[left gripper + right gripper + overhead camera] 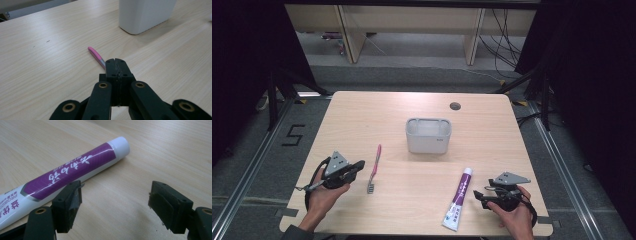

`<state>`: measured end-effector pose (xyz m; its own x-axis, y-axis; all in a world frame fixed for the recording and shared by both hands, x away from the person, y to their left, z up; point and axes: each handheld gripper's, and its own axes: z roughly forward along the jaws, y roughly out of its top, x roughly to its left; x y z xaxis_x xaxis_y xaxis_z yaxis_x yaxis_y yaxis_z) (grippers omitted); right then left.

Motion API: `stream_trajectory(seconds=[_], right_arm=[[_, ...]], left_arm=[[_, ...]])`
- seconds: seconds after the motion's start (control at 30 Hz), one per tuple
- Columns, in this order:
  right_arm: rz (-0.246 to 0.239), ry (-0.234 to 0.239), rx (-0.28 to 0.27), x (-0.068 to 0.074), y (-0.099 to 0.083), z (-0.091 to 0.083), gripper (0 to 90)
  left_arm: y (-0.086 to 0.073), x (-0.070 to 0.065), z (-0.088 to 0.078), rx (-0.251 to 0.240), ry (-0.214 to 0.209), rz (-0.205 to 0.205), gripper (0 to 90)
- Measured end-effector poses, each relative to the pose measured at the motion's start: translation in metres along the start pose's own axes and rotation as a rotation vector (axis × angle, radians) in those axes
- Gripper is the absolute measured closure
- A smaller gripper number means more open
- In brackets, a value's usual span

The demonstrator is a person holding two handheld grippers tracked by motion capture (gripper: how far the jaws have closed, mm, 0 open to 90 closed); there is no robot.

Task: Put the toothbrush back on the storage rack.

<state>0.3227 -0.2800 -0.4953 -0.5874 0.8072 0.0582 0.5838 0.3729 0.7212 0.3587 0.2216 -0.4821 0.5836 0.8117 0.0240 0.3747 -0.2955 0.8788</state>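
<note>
While both grippers sit near the cup (428,135), nothing's held yet: left gripper (116,61) jaws pressed together w/ nothing between, beside the toothbrush (374,167). Right gripper (115,195) jaws spread by the toothpaste (72,172). Next: open left, pinch brush.

A pale grey open-topped bin (428,136) stands upright on the light wooden table (362,115), near the middle and a little toward the far edge. Close to the far edge, toward the far right corner, sits a small round dark cable hole (455,106). On the grey floor off the left edge is a black "5" (293,135) — and past the far edge, pale wooden furniture (349,35) and loose black cables (504,45).
</note>
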Motion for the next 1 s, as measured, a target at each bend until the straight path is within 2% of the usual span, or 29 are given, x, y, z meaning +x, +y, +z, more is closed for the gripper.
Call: stream_trajectory(seconds=[0.03,0.07,0.33,0.5,0.53,0.57,0.6,0.67,0.7,0.9,0.97,1.0], right_arm=[[0.0,0.0,0.0,0.0,0.0,0.0,27.0],[-0.002,-0.021,-0.017,0.0,-0.001,0.001,27.0],[0.001,-0.018,-0.015,0.0,0.0,0.001,27.1],[0.007,-0.018,-0.012,0.001,0.0,0.001,27.1],[0.036,0.0,0.001,0.003,-0.001,0.0,27.1],[0.036,0.0,0.001,0.003,-0.001,0.0,27.1],[0.009,-0.002,-0.009,0.001,-0.001,0.001,27.1],[0.008,-0.001,-0.009,0.001,-0.001,0.001,27.1],[0.009,-0.012,-0.004,0.0,0.0,0.001,27.1],[0.013,-0.003,-0.007,0.0,-0.001,0.002,27.1],[0.006,-0.007,-0.007,0.0,-0.001,0.002,27.2],[0.005,-0.014,-0.011,0.0,-0.001,0.002,27.1]], left_arm=[[0.0,0.0,0.0,0.0,0.0,0.0,89.5],[0.002,0.001,0.005,0.0,-0.008,0.006,89.6],[0.009,0.007,0.019,0.015,-0.014,0.01,89.8],[0.016,0.01,0.027,0.02,-0.017,0.029,89.8],[0.019,0.011,0.032,0.024,-0.024,0.031,89.8],[0.019,0.011,0.032,0.024,-0.024,0.031,89.8],[0.021,0.011,0.037,0.033,-0.032,0.045,89.8],[0.023,0.01,0.04,0.04,-0.036,0.054,89.8],[0.024,0.01,0.044,0.059,-0.04,0.075,89.8],[0.027,0.01,0.06,0.075,-0.049,0.068,89.8],[0.029,0.013,0.067,0.112,-0.062,0.092,89.8],[0.029,0.013,0.069,0.112,-0.064,0.081,89.8]])
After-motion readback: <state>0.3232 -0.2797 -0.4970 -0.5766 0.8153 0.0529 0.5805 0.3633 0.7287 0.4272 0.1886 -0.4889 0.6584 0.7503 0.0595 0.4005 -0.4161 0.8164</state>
